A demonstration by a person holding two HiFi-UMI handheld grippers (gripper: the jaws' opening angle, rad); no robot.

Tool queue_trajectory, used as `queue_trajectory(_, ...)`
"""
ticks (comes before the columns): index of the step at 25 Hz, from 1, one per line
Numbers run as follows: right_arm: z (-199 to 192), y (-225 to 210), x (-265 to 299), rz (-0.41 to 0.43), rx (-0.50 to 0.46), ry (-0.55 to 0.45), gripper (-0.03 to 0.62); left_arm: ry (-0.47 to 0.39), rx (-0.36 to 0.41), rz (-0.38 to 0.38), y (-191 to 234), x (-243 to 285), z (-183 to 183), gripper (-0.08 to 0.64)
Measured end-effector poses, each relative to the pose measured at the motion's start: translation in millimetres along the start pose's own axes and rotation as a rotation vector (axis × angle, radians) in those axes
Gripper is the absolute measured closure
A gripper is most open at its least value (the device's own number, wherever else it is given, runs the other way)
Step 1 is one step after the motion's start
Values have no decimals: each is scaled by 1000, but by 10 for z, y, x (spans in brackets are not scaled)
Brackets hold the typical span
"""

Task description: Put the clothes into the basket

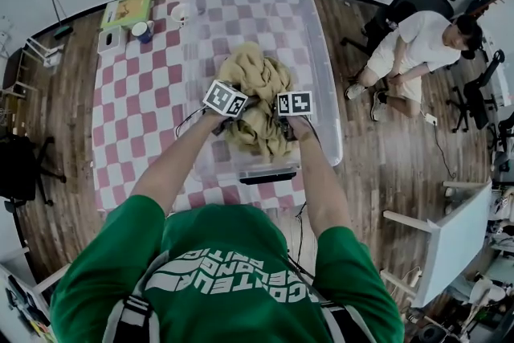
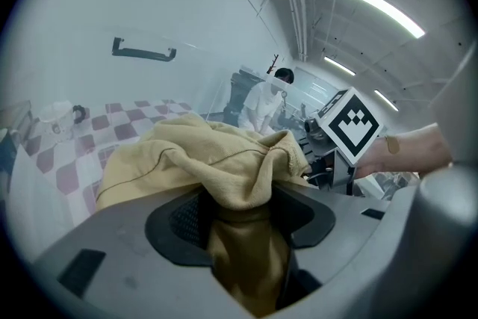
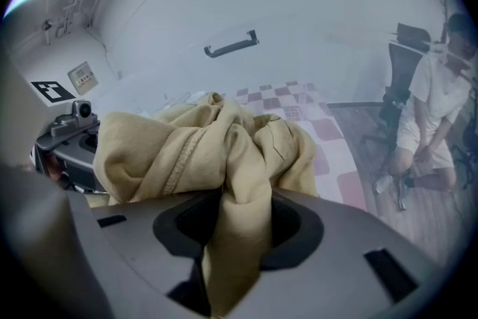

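Two hand-held grippers, left gripper (image 2: 243, 235) and right gripper (image 3: 239, 235), side by side above the near half of the basket (image 1: 324, 72), each clamped on a fold of one tan garment (image 1: 255, 76), remainder heaped inside the basket, checked cloth (image 1: 136, 92) under the basket.

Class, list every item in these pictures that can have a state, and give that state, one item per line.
yellow garment, bunched up, held by both grippers over the inside of the basket.
clear basket, open-topped, standing on the checked tablecloth.
left gripper, shut on the yellow garment.
right gripper, shut on the yellow garment.
blue cup, standing upright on the tablecloth.
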State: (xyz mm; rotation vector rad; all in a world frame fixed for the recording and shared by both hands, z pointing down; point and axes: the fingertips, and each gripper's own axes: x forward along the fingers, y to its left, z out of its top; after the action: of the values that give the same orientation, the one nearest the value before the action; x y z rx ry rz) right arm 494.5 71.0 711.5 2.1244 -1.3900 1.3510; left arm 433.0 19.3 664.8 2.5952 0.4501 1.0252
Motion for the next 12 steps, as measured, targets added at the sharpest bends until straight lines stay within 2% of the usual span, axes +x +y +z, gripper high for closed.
queue_trajectory(5,-22,-71,-103,-73,-29,36,409,5,82,63,1,-116,47,324)
queue_trajectory(12,103,-150,-394,-157,-37,17,391,-78,135,129,-55,-298,289,319)
